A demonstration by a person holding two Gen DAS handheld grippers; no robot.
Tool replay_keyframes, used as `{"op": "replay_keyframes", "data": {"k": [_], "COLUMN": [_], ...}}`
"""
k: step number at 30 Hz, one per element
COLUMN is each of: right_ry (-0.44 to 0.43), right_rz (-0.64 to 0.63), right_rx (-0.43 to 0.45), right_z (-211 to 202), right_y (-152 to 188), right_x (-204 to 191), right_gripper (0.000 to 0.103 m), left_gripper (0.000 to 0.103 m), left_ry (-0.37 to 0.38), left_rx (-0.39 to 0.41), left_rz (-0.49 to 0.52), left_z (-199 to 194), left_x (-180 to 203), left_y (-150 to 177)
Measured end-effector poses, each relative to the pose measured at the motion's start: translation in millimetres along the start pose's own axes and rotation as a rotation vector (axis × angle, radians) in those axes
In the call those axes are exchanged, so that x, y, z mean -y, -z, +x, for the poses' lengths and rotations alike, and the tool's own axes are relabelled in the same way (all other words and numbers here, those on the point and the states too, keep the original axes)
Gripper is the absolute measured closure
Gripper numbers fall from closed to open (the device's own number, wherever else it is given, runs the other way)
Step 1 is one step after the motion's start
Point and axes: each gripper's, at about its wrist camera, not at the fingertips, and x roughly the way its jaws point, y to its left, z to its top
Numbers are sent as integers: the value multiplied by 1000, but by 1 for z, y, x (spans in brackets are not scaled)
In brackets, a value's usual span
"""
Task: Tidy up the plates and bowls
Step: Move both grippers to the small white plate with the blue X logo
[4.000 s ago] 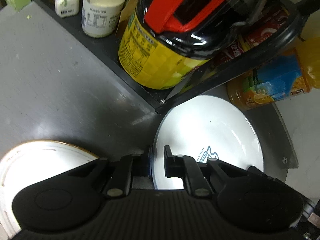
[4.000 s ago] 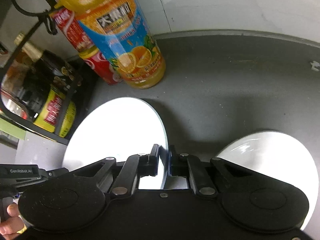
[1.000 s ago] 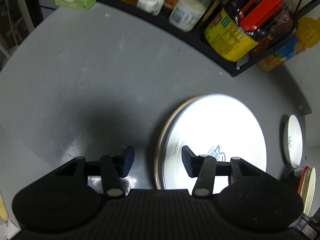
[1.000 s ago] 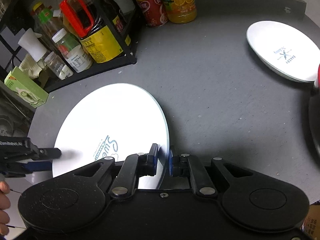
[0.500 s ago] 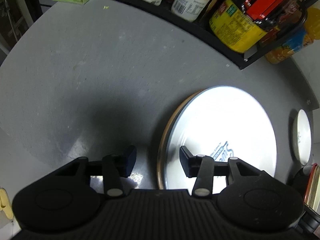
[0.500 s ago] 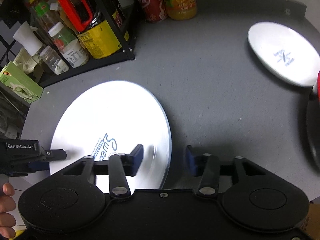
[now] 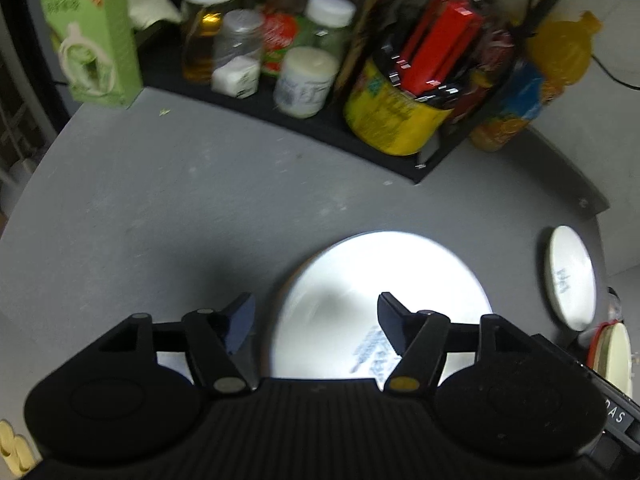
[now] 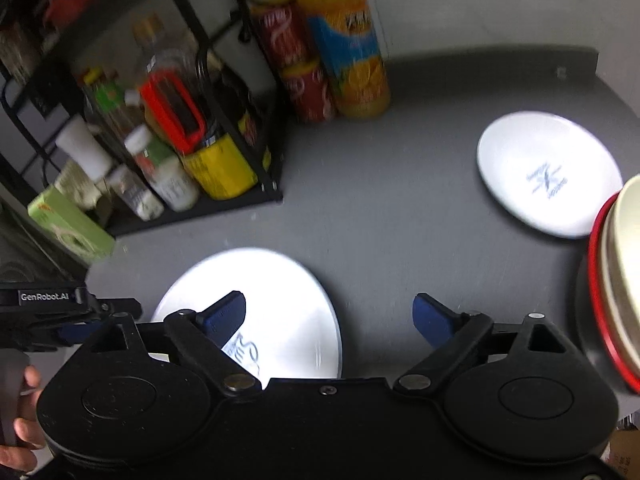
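A large white plate (image 7: 360,296) with blue lettering lies flat on the grey table, stacked on another plate seen earlier; it also shows in the right wrist view (image 8: 276,300). My left gripper (image 7: 316,320) is open and empty just above its near edge. My right gripper (image 8: 330,318) is open wide and empty, above the plate's right edge. A smaller white plate (image 8: 544,172) with a blue logo lies at the far right; it also shows in the left wrist view (image 7: 572,276). A stack of bowls, cream in red (image 8: 616,276), stands at the right edge.
A black wire rack (image 8: 224,120) holds jars and bottles, among them a yellow-labelled jug with a red handle (image 7: 404,112). An orange juice bottle (image 8: 348,48) and red cans (image 8: 296,68) stand beside it. A green box (image 7: 92,36) stands at the rack's left end.
Both grippers let go of the large white plate, opened wider and drew back upward. The plate now lies flat on the table.
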Motion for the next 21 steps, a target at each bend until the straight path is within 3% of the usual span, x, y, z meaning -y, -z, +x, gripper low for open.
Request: {"op": "replay_keyframes", "data": {"k": [3, 13, 21], "right_ry": [-3, 16, 9], "right_rz": [-3, 59, 56], "right_rx": [18, 84, 69], "right_z": [-9, -39, -56], "right_y": [-6, -36, -53], "right_x": [5, 45, 74], "right_gripper": [13, 12, 12], "left_gripper": [26, 17, 17], "left_ry": [16, 78, 138], "left_rx": [12, 25, -10], "left_rz": [30, 122, 140], "left_z": [-5, -12, -4], "left_x": [14, 68, 120], "left_y": [-3, -16, -21]}}
